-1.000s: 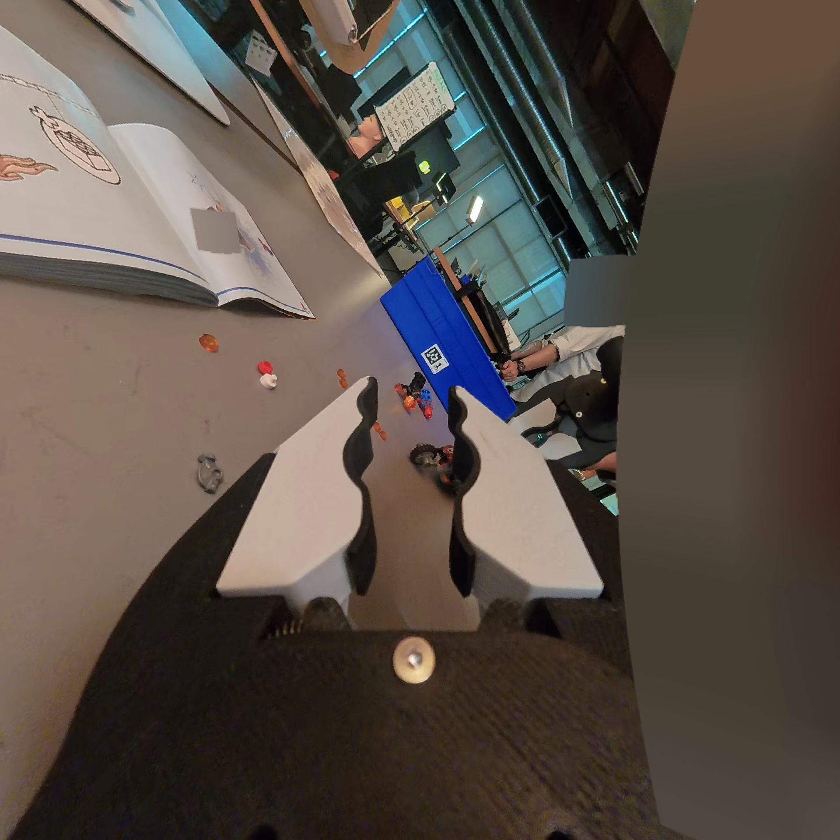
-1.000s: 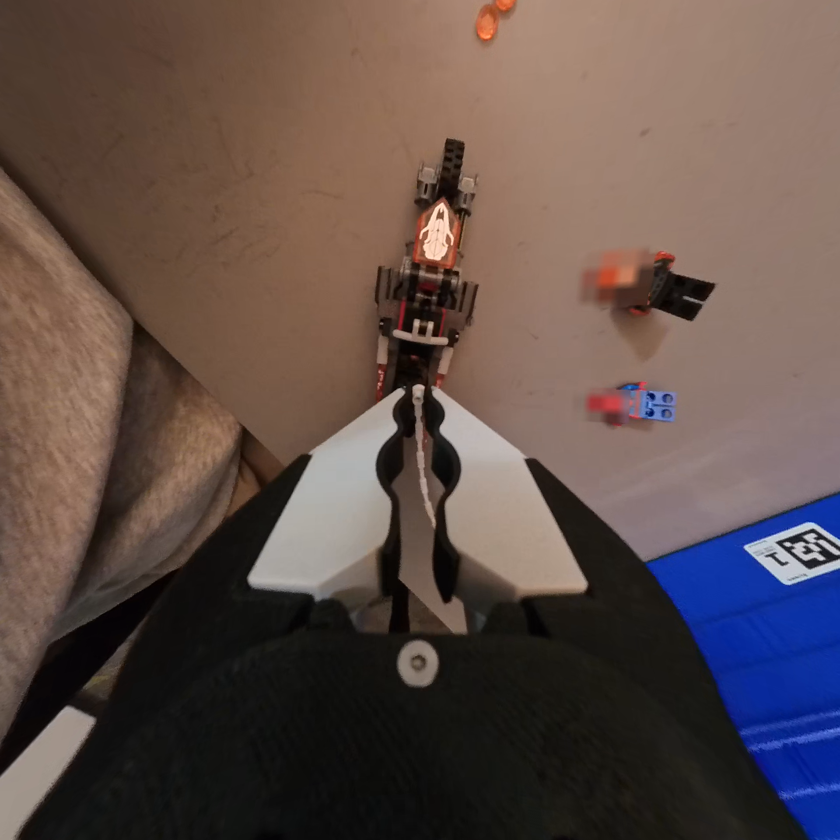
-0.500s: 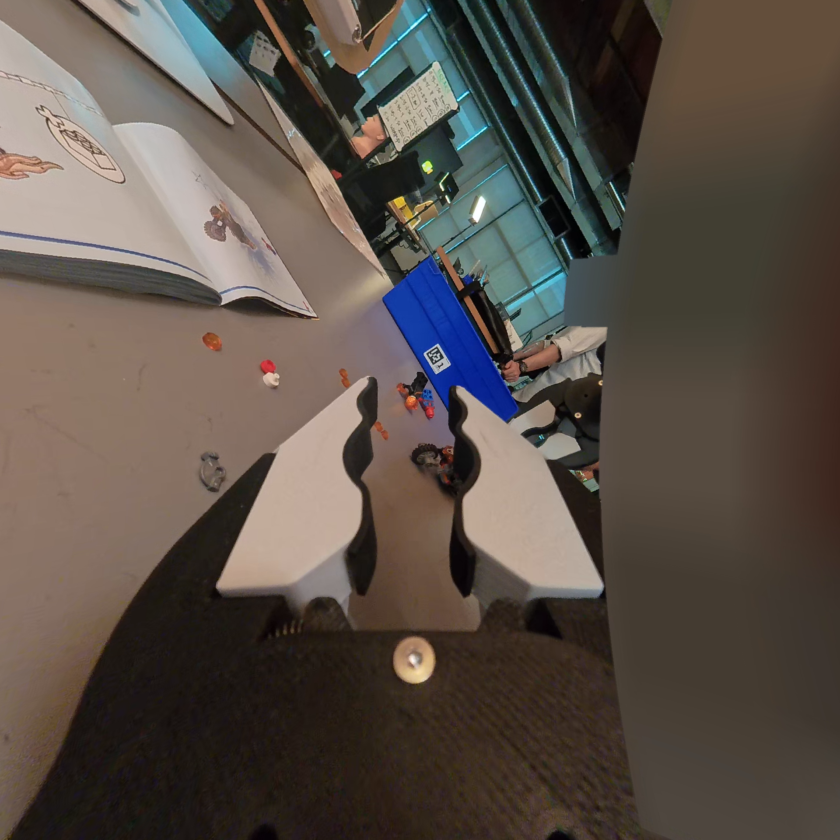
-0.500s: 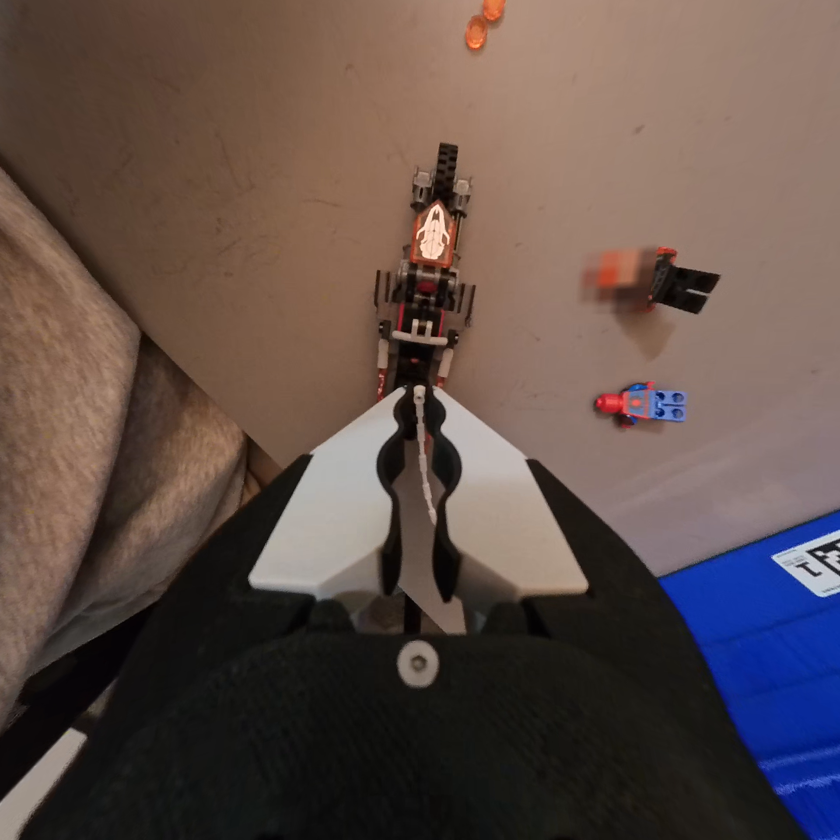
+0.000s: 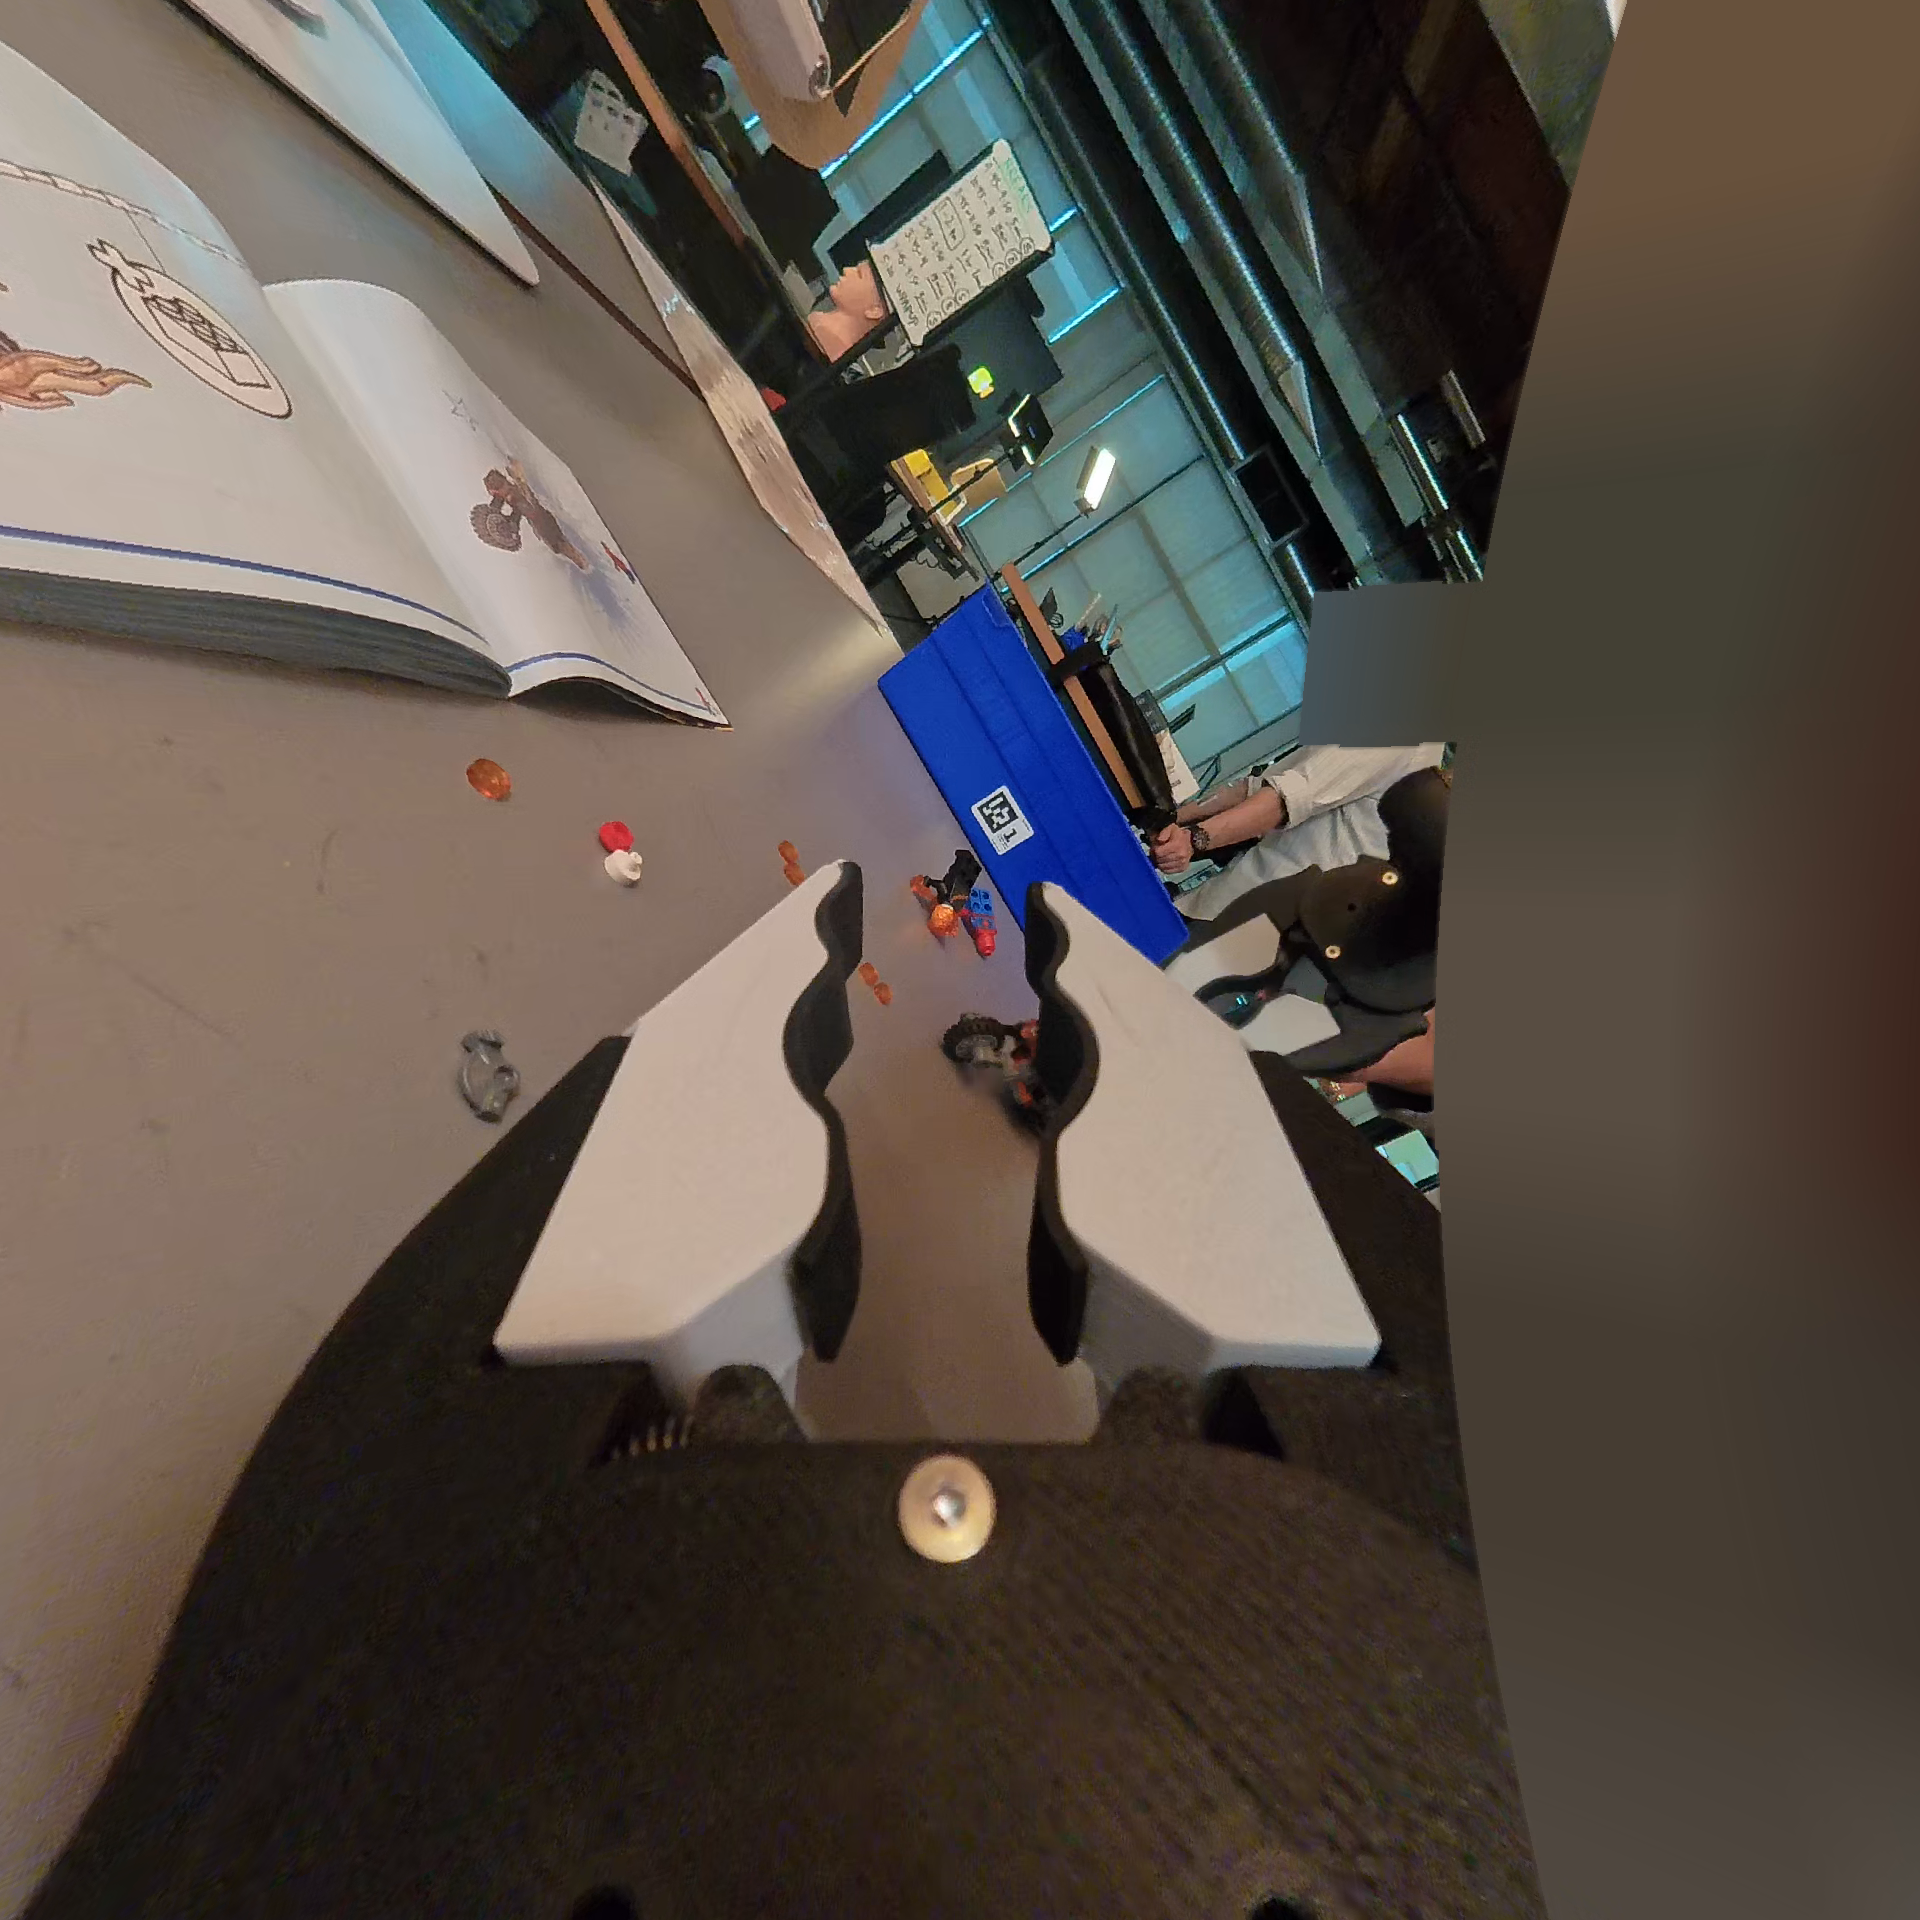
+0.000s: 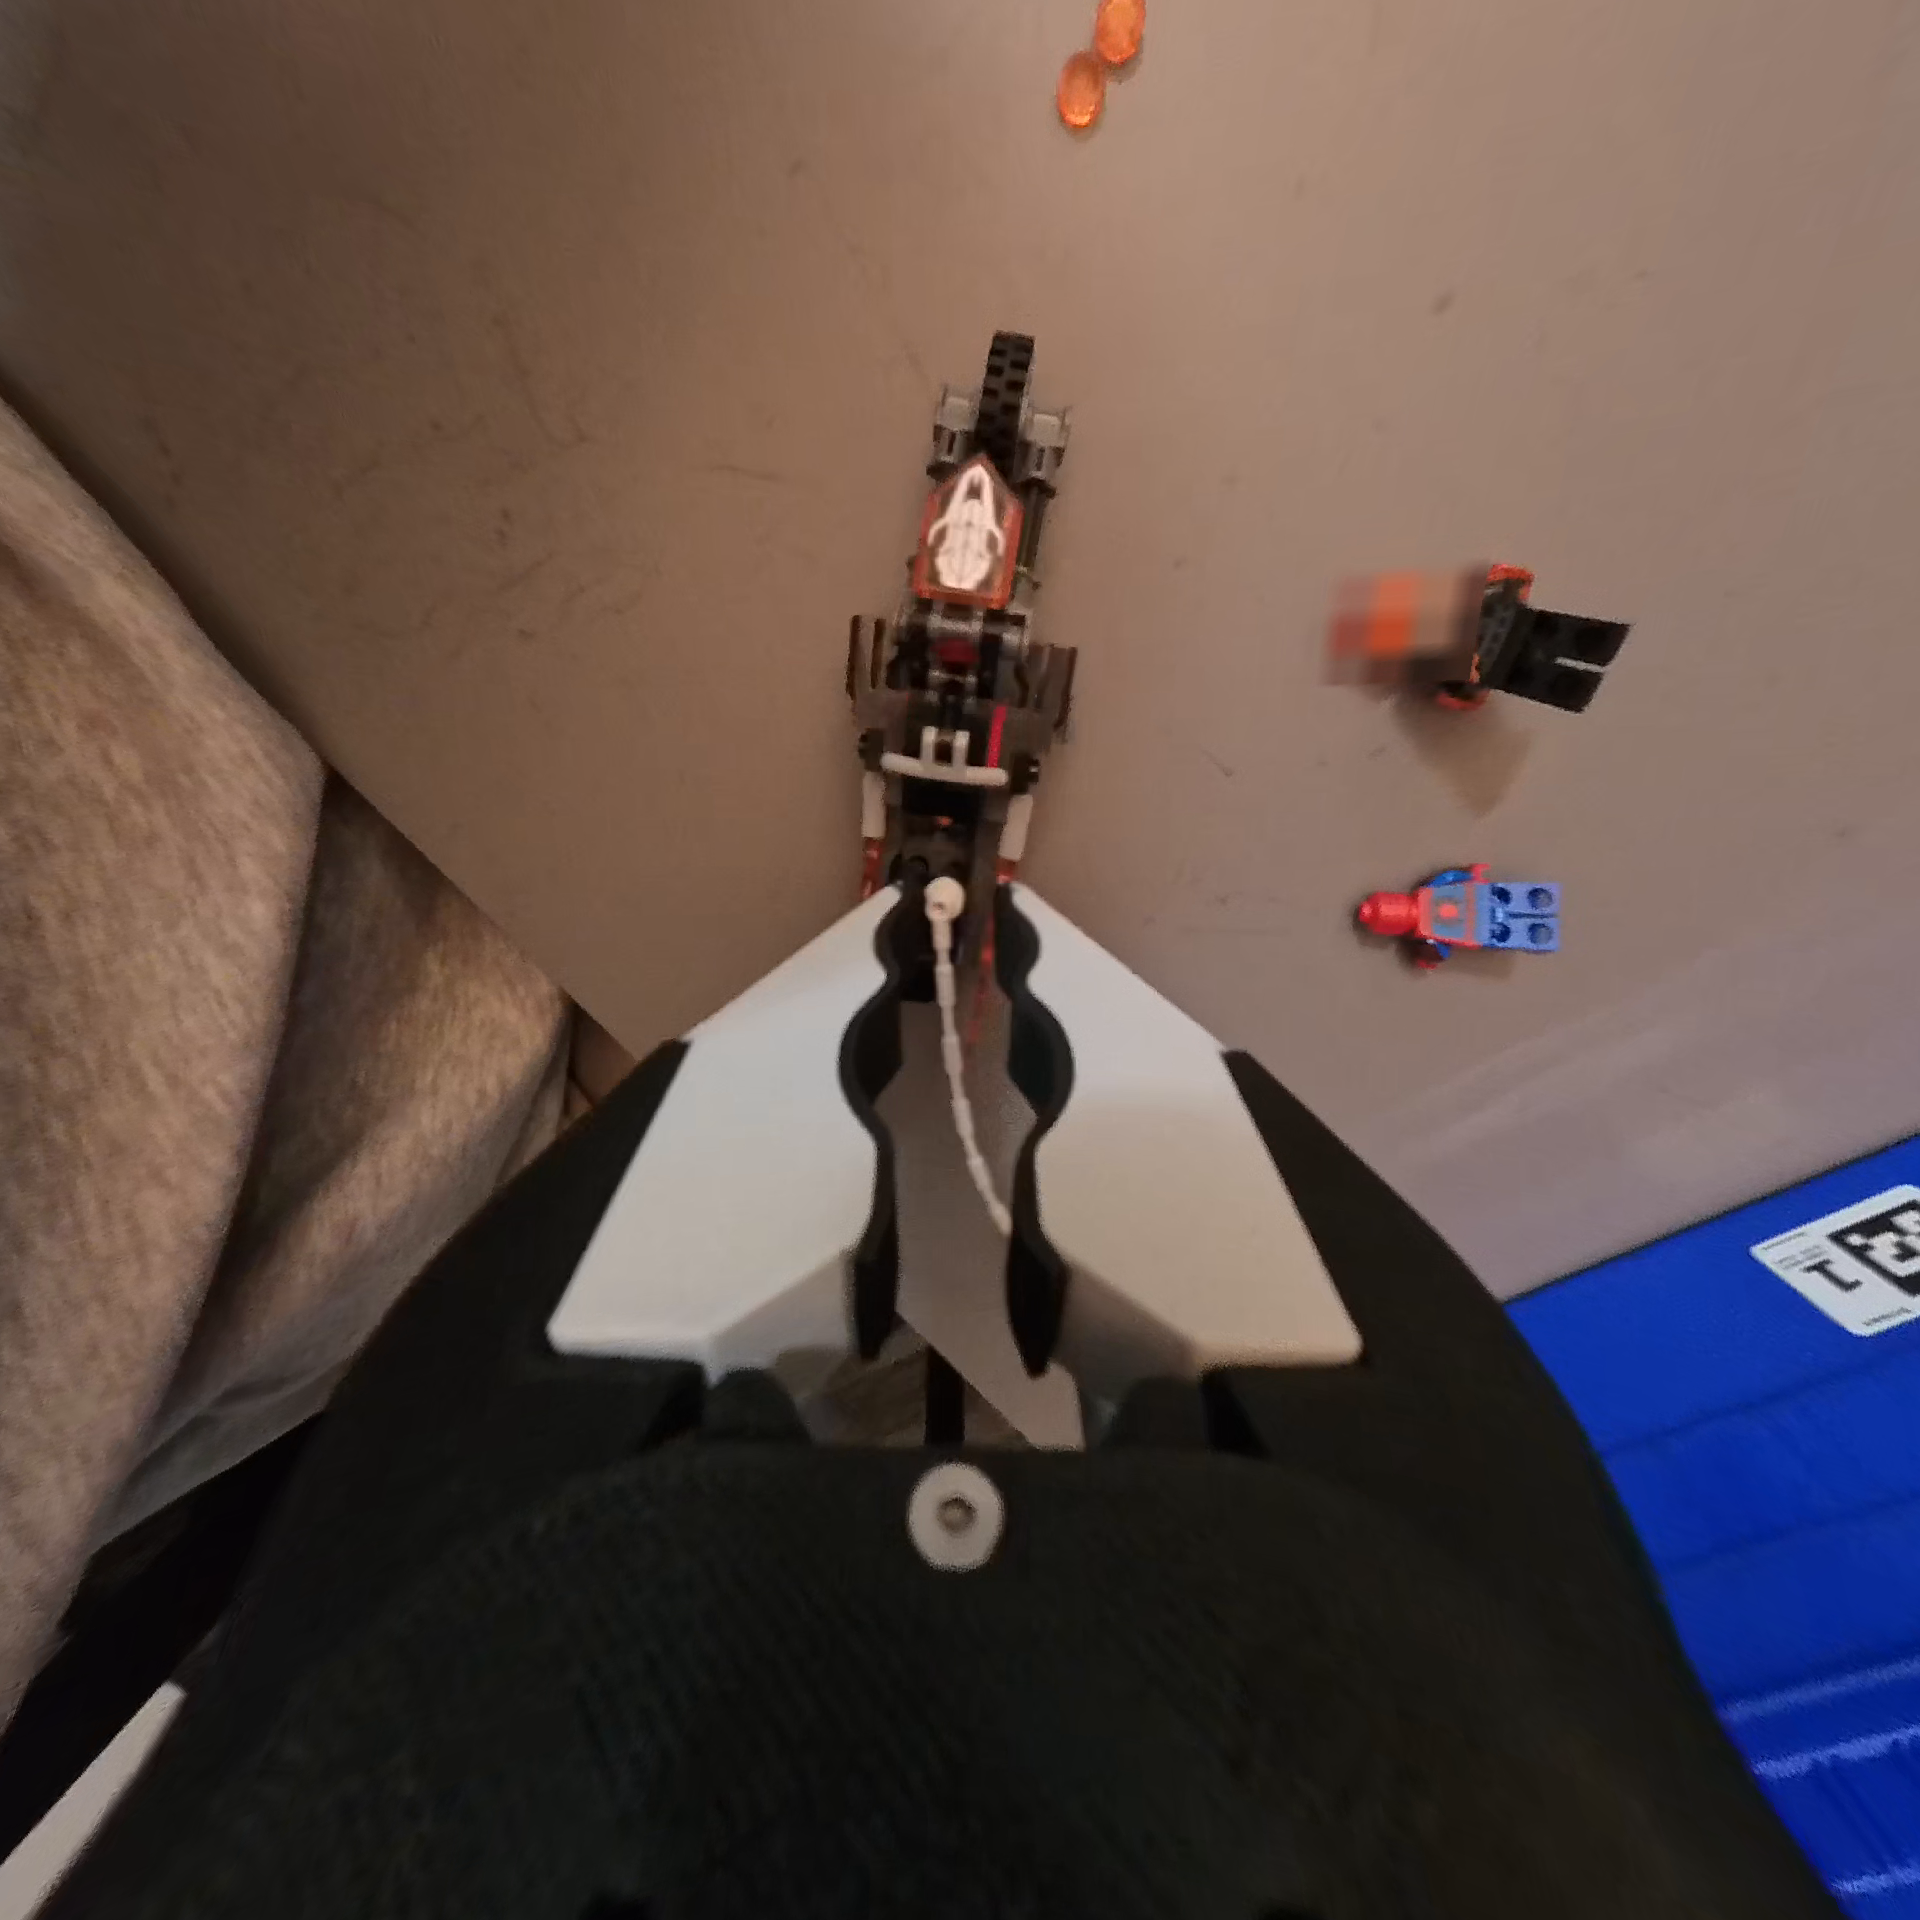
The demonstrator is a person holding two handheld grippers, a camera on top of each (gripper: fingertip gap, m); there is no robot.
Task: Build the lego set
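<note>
A black and red lego motorcycle (image 6: 971, 582) with an orange front plate stands on the grey table (image 6: 520, 364), near its edge. My right gripper (image 6: 948, 914) is shut around the motorcycle's rear end. A thin white chain (image 6: 961, 1081) runs from the bike's rear back between the fingers. My left gripper (image 5: 943, 883) is open and empty, held tilted above the table. The motorcycle (image 5: 987, 1044) shows beyond it, partly hidden by its right finger.
A red and blue minifigure (image 6: 1455, 916) and a black one (image 6: 1527, 649) lie right of the bike. Orange studs (image 6: 1101, 52), a blue bin (image 6: 1714, 1558), an open instruction booklet (image 5: 260, 499), small red and white pieces (image 5: 620, 852) and a grey piece (image 5: 486, 1075) are also there. The grippers' ends are close to 25 centimeters from one another. Between my left fingertips and the grey piece (image 5: 486, 1075) there is roughly 7 centimeters.
The gap between my right gripper's fingers has widened slightly and the white chain now curves toward the right finger. The left gripper has barely moved.
</note>
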